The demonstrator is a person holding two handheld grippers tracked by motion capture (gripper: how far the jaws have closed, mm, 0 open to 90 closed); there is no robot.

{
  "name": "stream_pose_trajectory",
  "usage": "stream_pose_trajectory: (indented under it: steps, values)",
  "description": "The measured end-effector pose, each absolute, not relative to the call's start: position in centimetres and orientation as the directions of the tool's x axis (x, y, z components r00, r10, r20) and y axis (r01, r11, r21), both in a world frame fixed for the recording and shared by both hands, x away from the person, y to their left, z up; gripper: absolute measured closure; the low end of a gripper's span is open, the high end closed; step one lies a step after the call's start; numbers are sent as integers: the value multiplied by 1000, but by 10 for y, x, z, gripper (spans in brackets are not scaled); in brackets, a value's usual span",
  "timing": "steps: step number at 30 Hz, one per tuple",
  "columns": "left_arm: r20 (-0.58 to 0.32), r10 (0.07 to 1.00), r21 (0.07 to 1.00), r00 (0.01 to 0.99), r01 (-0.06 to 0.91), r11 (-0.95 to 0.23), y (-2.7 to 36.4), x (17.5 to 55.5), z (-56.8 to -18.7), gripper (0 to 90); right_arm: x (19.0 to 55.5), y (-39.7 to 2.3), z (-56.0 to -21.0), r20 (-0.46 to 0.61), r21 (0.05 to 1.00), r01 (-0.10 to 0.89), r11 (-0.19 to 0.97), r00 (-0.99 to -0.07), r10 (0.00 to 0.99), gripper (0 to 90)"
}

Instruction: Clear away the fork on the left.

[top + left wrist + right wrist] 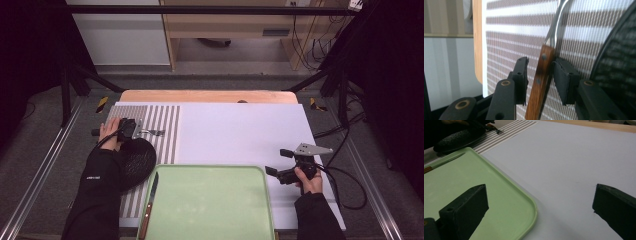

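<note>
Left gripper view: left gripper [540,80] straddles the wooden-handled steel fork [541,80] lying on the striped placemat [506,37], jaws parted, one pad seemingly touching; uneven closing could twist it loose, while right gripper [540,205] idles wide open.

Grey floor [45,150] — wooden shelving [225,25] behind
</note>
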State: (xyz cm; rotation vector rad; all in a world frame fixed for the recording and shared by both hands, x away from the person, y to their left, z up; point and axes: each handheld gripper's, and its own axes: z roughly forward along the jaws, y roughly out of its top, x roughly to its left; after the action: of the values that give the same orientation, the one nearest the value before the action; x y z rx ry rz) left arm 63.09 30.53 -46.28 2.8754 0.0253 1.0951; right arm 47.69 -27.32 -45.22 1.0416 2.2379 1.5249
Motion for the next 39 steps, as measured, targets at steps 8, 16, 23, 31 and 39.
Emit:
stream_pose_trajectory:
  steps: [8,16,23,31,39]
  values:
    - [653,17,45,757,-17,-999,304,631,-463,680,477,-274,-452,187,886,419,200,-717,671,2]
    - [651,-2,46,759,-43,-998,306,632,-463,688,477,-273,-452,188,886,419,200,-717,671,2]
    - [646,-28,22,763,-54,-998,303,632,-464,745,477,-274,-452,190,886,420,198,-716,671,2]
    - [647,-1,36,762,-32,-999,303,630,-464,764,477,-274,-452,188,885,420,200,-716,672,2]
    - [641,13,36,767,-13,-999,302,630,-464,766,476,-274,-451,189,885,421,198,-715,673,2]
